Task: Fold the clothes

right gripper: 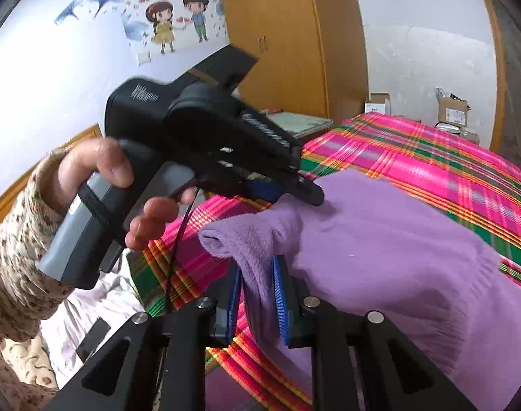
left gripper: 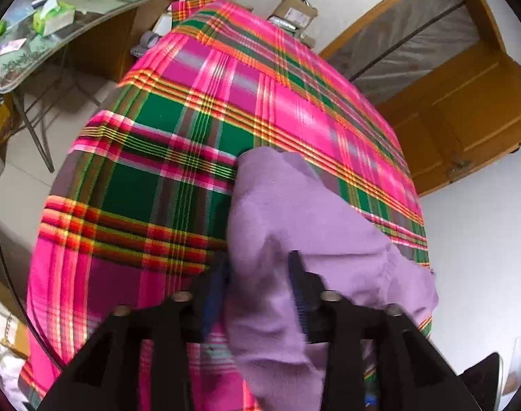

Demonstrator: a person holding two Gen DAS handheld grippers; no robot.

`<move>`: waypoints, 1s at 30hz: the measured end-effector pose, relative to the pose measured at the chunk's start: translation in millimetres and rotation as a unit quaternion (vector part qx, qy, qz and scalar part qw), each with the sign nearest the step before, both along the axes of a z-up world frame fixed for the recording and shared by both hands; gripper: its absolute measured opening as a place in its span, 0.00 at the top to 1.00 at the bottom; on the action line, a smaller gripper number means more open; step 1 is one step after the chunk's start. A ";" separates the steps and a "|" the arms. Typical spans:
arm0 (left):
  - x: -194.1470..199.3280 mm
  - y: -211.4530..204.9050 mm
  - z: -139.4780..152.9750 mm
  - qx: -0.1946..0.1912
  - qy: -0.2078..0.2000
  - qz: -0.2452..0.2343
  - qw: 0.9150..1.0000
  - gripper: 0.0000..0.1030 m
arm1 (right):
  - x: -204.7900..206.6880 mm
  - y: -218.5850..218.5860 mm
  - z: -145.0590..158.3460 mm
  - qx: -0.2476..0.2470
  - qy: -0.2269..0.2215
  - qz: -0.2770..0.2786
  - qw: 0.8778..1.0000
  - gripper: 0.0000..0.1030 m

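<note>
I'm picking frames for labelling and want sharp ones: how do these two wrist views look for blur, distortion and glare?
Left wrist view: heavy fisheye bulge on the plaid blanket; left gripper and purple sweater are motion-smeared; dark lens rim in the corners. Right wrist view: sharper near the right gripper; the hand and far gripper body are slightly blurred; the wall looks washed out.

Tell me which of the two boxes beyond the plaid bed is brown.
The cardboard box on the right in the right wrist view, with a pale label on its side. The other box, to its left, is white.
</note>
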State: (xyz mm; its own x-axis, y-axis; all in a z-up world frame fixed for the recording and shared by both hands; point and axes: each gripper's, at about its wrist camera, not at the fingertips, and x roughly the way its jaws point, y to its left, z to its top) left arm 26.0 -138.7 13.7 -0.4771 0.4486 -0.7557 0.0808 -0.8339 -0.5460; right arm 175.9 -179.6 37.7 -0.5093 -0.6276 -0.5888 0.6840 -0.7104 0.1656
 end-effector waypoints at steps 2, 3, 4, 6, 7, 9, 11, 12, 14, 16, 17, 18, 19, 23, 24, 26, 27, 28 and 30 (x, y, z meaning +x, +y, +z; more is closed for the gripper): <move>7.5 4.5 8.4 -0.008 0.009 -0.001 1.000 0.59 | 10.5 12.1 7.6 -0.017 0.002 -0.012 1.000 0.76; 12.1 7.5 13.4 -0.013 0.015 -0.001 1.000 0.59 | 15.2 19.5 11.4 -0.025 0.004 -0.020 0.999 0.75; 17.3 10.7 18.9 -0.018 0.023 -0.002 1.000 0.59 | 16.7 27.0 14.4 -0.029 0.007 -0.030 0.999 0.75; 27.0 17.5 29.7 -0.028 0.041 -0.006 0.999 0.59 | 20.2 47.7 19.6 -0.035 0.014 -0.057 0.998 0.74; 30.1 20.7 34.4 -0.031 0.051 -0.010 0.998 0.59 | 20.8 58.6 21.5 -0.038 0.015 -0.071 0.997 0.74; 33.0 35.5 41.6 -0.036 0.066 -0.026 0.997 0.59 | 18.0 85.1 21.0 -0.037 0.014 -0.109 0.993 0.73; 32.0 55.7 46.2 -0.039 0.075 -0.050 0.995 0.59 | 14.7 112.8 19.9 -0.034 0.013 -0.148 0.988 0.73; 31.3 66.6 47.4 -0.040 0.077 -0.063 0.994 0.59 | 13.5 127.6 17.8 -0.032 0.011 -0.171 0.985 0.73; 27.4 89.9 48.6 -0.043 0.081 -0.096 0.991 0.56 | 15.3 158.1 11.8 -0.031 0.001 -0.214 0.976 0.73; 23.8 111.3 47.4 -0.041 0.082 -0.122 0.988 0.56 | 14.3 188.1 4.2 -0.033 -0.015 -0.255 0.966 0.73; 21.4 121.2 46.2 -0.041 0.080 -0.133 0.987 0.56 | 13.9 202.0 0.2 -0.030 -0.021 -0.276 0.961 0.73; 18.6 130.5 44.6 -0.043 0.077 -0.141 0.986 0.56 | 13.5 215.1 -3.8 -0.026 -0.027 -0.296 0.954 0.73; 15.8 139.8 43.0 -0.044 0.073 -0.150 0.985 0.56 | 13.2 228.2 -7.7 -0.021 -0.032 -0.316 0.948 0.73; 6.1 178.0 34.5 -0.049 0.062 -0.188 0.979 0.56 | 15.7 269.7 -19.2 -0.020 -0.048 -0.369 0.928 0.73; 3.6 185.7 32.7 -0.050 0.060 -0.196 0.977 0.56 | 16.0 276.7 -21.5 -0.015 -0.051 -0.379 0.924 0.73; -2.0 200.7 28.5 -0.058 0.057 -0.213 0.974 0.56 | 16.3 290.7 -26.6 -0.009 -0.057 -0.398 0.916 0.73; -5.8 208.6 26.9 -0.067 0.058 -0.220 0.971 0.56 | 16.3 297.8 -29.5 -0.008 -0.060 -0.405 0.912 0.73; -9.5 215.9 25.1 -0.075 0.060 -0.229 0.969 0.56 | 17.0 304.5 -32.0 -0.005 -0.062 -0.413 0.909 0.73; -13.5 229.1 19.6 -0.077 0.055 -0.246 0.965 0.56 | 16.8 318.2 -35.9 -0.004 -0.064 -0.428 0.902 0.73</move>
